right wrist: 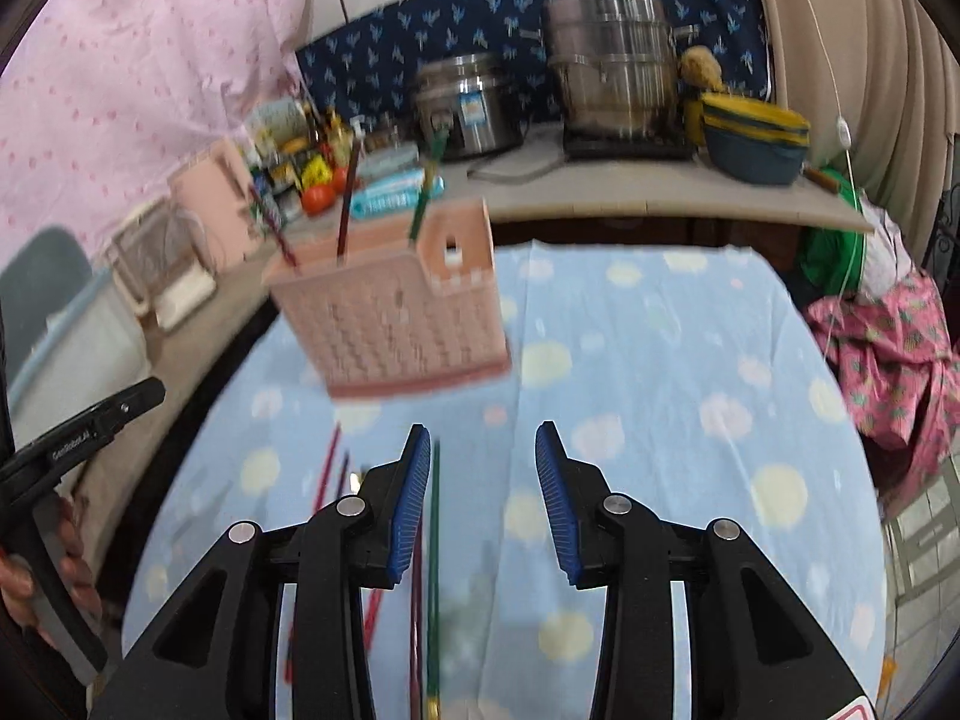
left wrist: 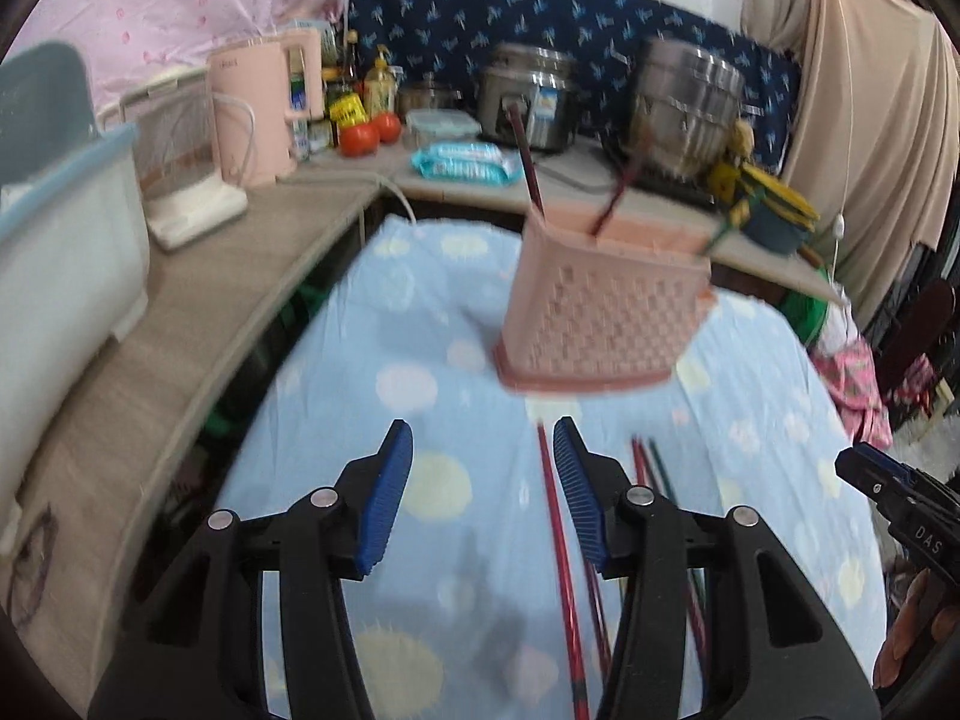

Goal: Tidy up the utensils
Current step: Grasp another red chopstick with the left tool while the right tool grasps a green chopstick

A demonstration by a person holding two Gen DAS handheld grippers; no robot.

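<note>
Both grippers empty, jaws apart over loose chopsticks.
I should centre my left gripper [left wrist: 483,492] on the red chopstick [left wrist: 555,540] at lower centre before closing; right gripper [right wrist: 483,495] likewise.

1 pink utensil basket [left wrist: 600,312]. 3 chopsticks stand in it [right wrist: 347,204]. Loose chopsticks on the cloth [left wrist: 558,540]: at least 4, blur hides the exact count. 2 steel pots [right wrist: 612,66], 2 tomatoes [left wrist: 360,137], 1 pink kettle [left wrist: 252,114].
</note>
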